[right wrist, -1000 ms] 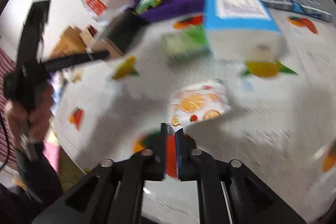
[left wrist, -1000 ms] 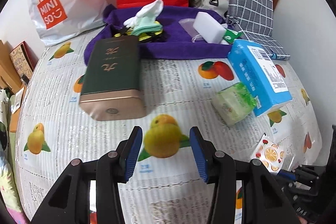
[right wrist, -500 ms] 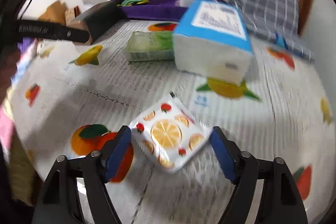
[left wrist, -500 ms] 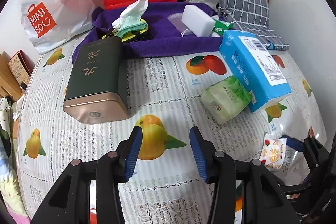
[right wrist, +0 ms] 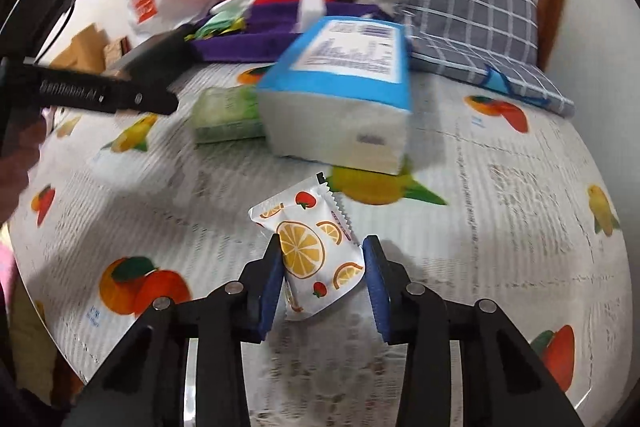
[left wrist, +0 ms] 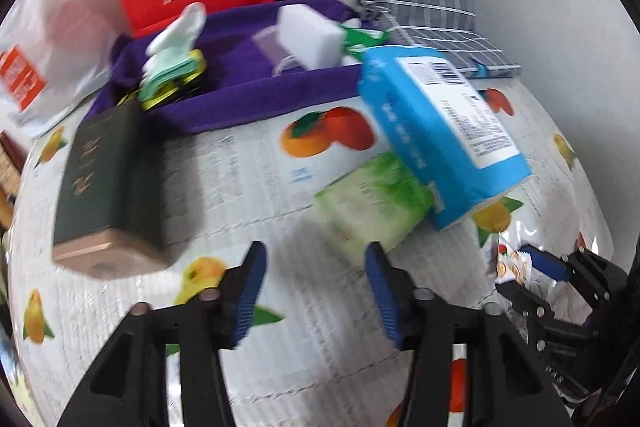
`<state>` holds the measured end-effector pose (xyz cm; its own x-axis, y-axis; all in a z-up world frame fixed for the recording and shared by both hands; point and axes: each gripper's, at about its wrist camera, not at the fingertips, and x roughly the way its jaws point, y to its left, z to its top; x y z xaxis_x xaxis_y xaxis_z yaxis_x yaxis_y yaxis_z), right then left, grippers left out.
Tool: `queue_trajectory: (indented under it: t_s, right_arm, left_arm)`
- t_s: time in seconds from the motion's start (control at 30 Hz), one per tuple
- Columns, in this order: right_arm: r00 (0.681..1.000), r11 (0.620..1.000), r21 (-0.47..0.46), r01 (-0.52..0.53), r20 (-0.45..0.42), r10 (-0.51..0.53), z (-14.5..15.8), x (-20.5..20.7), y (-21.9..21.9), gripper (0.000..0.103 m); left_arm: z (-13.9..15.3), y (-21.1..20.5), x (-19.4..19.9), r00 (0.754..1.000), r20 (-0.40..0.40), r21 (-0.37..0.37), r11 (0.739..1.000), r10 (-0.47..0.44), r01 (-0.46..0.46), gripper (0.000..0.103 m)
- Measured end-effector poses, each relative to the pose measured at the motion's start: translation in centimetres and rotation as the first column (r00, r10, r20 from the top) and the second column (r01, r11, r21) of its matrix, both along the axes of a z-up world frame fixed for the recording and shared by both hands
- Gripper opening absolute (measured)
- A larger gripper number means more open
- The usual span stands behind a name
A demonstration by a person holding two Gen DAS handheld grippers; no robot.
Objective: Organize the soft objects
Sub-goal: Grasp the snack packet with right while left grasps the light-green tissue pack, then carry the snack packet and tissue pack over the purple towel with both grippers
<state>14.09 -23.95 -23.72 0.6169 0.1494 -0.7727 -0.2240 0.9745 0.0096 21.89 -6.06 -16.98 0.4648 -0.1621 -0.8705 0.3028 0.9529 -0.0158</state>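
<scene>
Soft things lie scattered ahead of both my claws on the fruit-print cloth [left wrist: 248,163] covering the surface. Furthest left of my left claw [left wrist: 316,287] is a hard, dark green tin [left wrist: 108,179] with a bronze cap, smooth and boxy, not really one of the soft lot. That claw has just been opening and now stands released, nothing between its blue pads, only bare cloth below. Just ahead and to its right sits a squashy green tissue pack [left wrist: 372,211] in crinkly film, leaning against a bigger blue tissue pack [left wrist: 444,139], brick-shaped and pillowy. Beyond them a purple cloth tray [left wrist: 256,103] with floppy walls already holds a white sponge block [left wrist: 310,39] and some folded fabric.

Further right, my right claw [right wrist: 324,279] has just been closing around a small glossy wet-wipe sachet [right wrist: 312,251] printed with orange slices. The left pad touches it; at the right pad I see a sliver of gap, so I judge it bracketed, not yet pinched.

I reckon the slick film could squirt out sideways if I clench off-centre, and the thin packet may crumple or fold. Swinging toward the tray, I might clip the blue pack and topple it.
</scene>
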Motion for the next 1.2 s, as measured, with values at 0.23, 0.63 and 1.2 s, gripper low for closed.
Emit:
queue_trajectory:
  t_s: [0.23,0.63,1.2]
  right_arm:
    - [0.999,0.999,0.017,0.048,0.001,-0.048,-0.1,0.8,-2.5,0.039]
    - [0.998,0.998,0.023,0.061,0.01,-0.062,-0.1,1.0,-2.9,0.04]
    - [1.0,0.999,0.031,0.013,0.011,-0.014,-0.1,-0.5,0.7,0.04]
  left_arm:
    - [-1.2,-3.4,1.1,0.993,0.018,0.061,0.991,-0.117,0.116,0.071]
    - [-3.8,-4.5,3.2,0.991,-0.018,0.041,0.99,-0.136,0.136,0.072]
    - [-3.7,2.9,-1.7,0.997,-0.061,0.029,0.999,0.039,-0.037,0.07]
